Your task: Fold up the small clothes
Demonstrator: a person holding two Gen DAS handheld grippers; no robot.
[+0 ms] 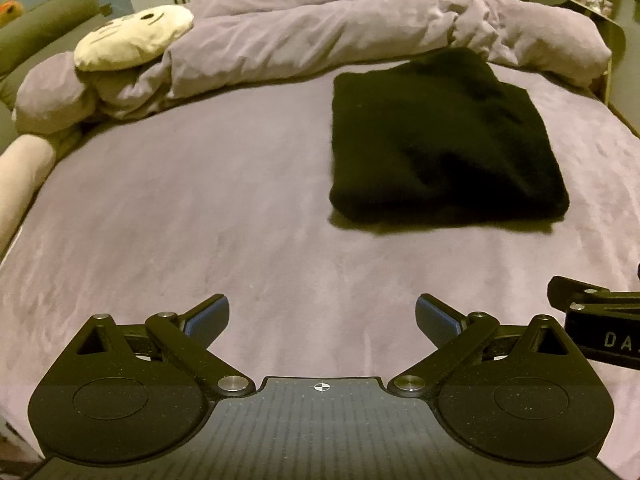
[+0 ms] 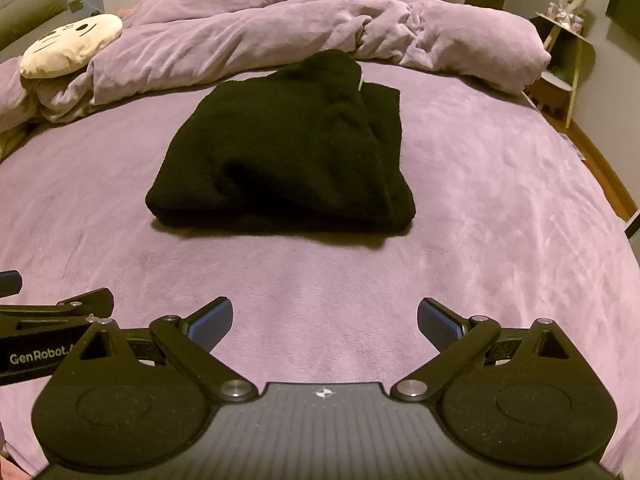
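Observation:
A black garment (image 1: 440,144) lies folded into a thick rectangle on the purple bed sheet (image 1: 200,220); it also shows in the right wrist view (image 2: 288,152). My left gripper (image 1: 322,316) is open and empty, held above the sheet, nearer than the garment and to its left. My right gripper (image 2: 325,318) is open and empty, held above the sheet in front of the garment. Neither touches the garment. Part of the right gripper shows at the left wrist view's right edge (image 1: 600,320).
A bunched purple duvet (image 2: 300,20) lies along the far side of the bed. A cream plush face pillow (image 1: 132,36) rests at the far left. A small shelf (image 2: 568,48) stands off the bed's right side. The bed's right edge drops to a wooden floor.

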